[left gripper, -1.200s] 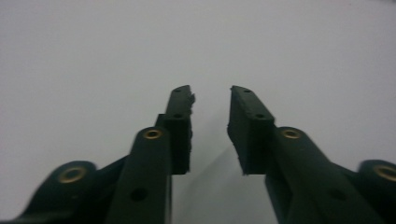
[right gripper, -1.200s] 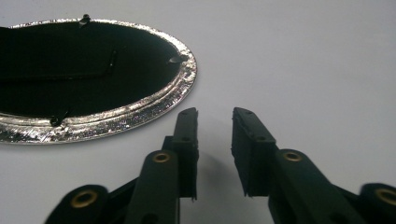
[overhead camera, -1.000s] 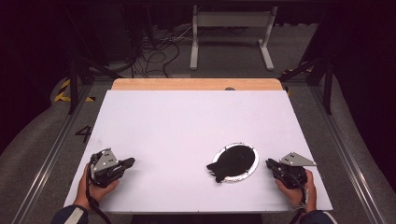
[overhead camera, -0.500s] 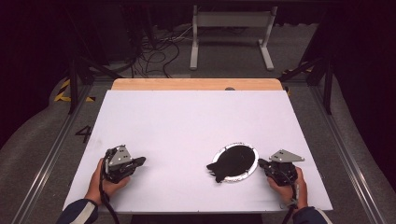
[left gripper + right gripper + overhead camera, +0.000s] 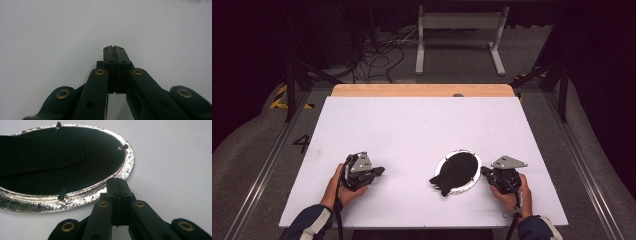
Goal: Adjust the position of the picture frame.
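Across the white table point(image 5: 422, 125) we are bringing both hands inward: the left gripper point(image 5: 377, 172), jaws pressed together, over bare surface, the right gripper point(image 5: 485, 172), also closed, reaching the oval frame's point(image 5: 456, 172) near-right rim.

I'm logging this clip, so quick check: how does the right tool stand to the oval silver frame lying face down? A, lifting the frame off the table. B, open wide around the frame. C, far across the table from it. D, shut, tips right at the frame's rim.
D: in the right gripper view the right tool has its jaws pressed together, tips at the rim of the oval frame, which lies flat on the table.
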The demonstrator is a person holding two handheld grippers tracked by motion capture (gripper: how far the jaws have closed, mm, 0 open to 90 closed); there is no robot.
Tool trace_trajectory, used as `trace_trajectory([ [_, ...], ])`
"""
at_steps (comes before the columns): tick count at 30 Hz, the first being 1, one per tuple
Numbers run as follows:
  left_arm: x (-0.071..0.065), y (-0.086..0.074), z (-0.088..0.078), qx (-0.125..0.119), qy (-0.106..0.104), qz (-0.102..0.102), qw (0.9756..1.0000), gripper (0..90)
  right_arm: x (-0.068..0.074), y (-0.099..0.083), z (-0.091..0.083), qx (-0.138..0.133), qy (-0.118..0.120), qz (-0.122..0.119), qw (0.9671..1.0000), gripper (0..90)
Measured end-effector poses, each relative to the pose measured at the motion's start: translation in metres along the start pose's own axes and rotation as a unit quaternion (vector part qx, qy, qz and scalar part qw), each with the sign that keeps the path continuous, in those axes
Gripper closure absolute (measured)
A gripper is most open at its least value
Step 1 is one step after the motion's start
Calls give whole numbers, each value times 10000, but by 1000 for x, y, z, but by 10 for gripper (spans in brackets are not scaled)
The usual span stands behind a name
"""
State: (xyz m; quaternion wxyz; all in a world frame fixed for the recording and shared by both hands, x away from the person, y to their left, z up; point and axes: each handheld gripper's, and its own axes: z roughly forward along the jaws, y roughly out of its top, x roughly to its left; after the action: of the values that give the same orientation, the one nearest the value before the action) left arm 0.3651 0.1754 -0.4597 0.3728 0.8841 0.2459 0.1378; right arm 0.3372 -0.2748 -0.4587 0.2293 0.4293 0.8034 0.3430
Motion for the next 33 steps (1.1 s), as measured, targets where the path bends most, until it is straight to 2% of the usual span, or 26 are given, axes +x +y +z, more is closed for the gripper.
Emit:
trace_trajectory([
  [7, -3, 6, 6, 30, -58, 44, 10000, 893, 4, 3, 2, 18, -33, -51, 10000, 900],
  [14, -13, 18, 16, 14, -211, 195, 9996, 893, 14, 9, 8, 48, -61, -201, 9998, 900],
  [24, -27, 28, 28, 80, -387, 403, 9984, 892, 28, 20, 19, 66, 59, -343, 9994, 900],
  [33, -39, 34, 37, 102, -589, 516, 9969, 892, 39, 20, 18, 78, 229, -453, 9987, 900],
])
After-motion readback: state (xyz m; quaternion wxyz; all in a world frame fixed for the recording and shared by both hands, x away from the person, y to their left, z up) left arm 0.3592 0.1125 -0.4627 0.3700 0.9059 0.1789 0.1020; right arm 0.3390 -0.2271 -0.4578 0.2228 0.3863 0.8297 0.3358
